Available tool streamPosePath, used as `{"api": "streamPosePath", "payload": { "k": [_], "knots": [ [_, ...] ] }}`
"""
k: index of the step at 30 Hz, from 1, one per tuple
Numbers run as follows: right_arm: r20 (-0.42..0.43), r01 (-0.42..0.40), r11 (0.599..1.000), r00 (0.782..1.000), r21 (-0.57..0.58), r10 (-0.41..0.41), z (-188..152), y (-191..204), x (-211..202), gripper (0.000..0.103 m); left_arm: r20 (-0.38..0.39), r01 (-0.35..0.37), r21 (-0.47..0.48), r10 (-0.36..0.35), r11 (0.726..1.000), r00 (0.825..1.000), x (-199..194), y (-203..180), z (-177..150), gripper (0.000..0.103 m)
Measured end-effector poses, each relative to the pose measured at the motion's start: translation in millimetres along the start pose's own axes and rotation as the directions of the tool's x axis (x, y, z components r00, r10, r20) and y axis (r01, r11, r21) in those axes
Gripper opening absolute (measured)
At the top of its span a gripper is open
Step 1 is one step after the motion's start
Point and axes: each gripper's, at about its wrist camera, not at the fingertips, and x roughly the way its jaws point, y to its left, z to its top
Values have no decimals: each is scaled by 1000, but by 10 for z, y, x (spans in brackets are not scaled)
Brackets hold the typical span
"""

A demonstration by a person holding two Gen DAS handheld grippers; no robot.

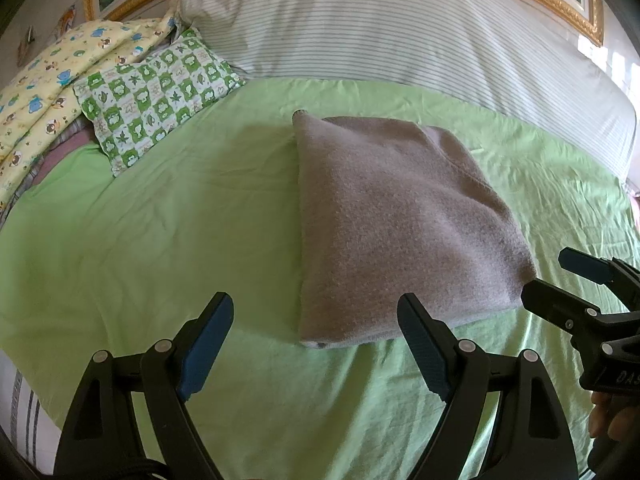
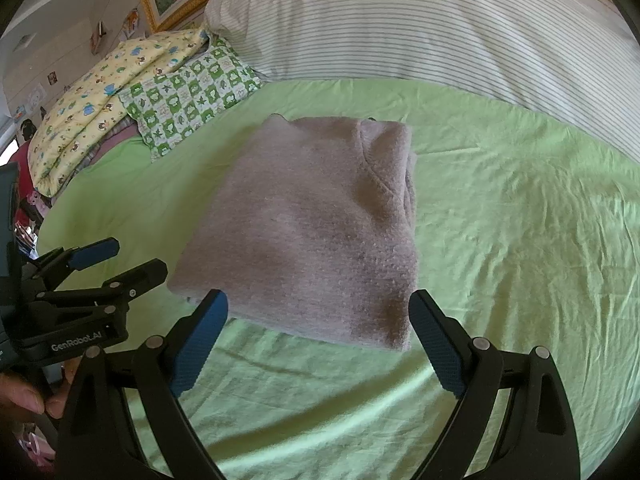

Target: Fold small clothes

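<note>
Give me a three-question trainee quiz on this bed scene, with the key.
1. True or false: the left gripper is shut on the grey folded garment.
2. What does the garment lie on? A) the striped duvet B) the green sheet C) the green checked pillow
3. Fill in: the right gripper has its jaws ____.

Key: 1 false, its jaws are open and hold nothing; 2 B; 3 open.

Two black hand-held grippers.
Left gripper (image 1: pixel 316 344) and right gripper (image 2: pixel 320 344): blue textured pads, silver pivot screws behind jaws; "GenRobot.AI" lettering on left body.
</note>
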Motion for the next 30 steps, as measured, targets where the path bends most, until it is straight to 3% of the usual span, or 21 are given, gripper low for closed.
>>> {"api": "streamPosePath", "payload": {
  "k": [15, 30],
  "knots": [
    [0, -1, 1000, 1000, 0, 1, 4, -34, -1, 92, 5, 0, 0, 0, 1000, 1000, 13, 3, 6, 85],
    [3, 15, 999, 1000, 34, -15, 131, -65, 56, 92, -10, 6, -32, -7, 999, 1000, 109, 153, 224, 84]
  ]
}}
